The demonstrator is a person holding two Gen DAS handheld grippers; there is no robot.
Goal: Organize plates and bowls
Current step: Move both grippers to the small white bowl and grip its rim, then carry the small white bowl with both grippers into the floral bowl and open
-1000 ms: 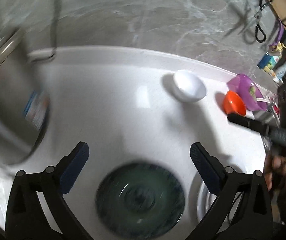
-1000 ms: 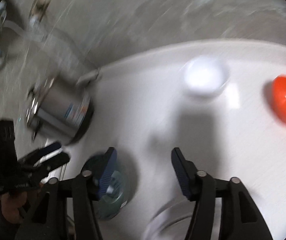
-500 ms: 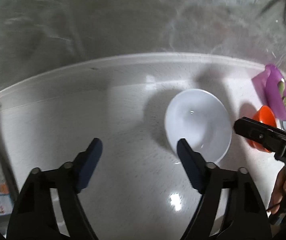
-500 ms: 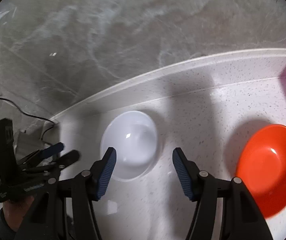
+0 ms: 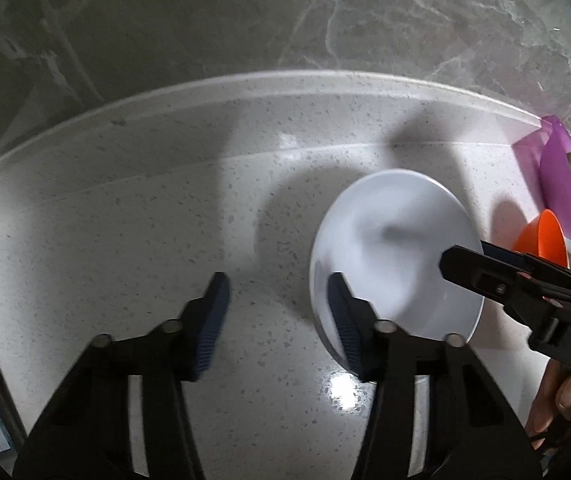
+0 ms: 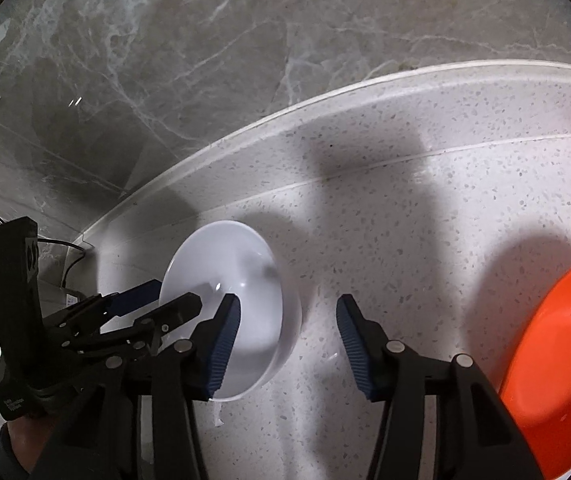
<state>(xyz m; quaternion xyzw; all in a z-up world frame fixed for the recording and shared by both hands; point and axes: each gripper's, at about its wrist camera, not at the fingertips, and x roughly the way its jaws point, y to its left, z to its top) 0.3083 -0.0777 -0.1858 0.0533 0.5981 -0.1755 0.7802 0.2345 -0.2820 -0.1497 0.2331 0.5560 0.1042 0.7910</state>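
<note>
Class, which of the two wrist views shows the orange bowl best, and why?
The right wrist view: the orange bowl appears large, its glossy inside facing the camera, though the frame edge crops it. The left wrist view shows only a small part behind the right tool.

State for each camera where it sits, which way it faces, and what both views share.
Left wrist: on the left gripper, looking steeply down at the countertop; the right gripper and a hand show.
Right wrist: on the right gripper, angled down; the left gripper enters.
Shared: white bowl, orange bowl.
</note>
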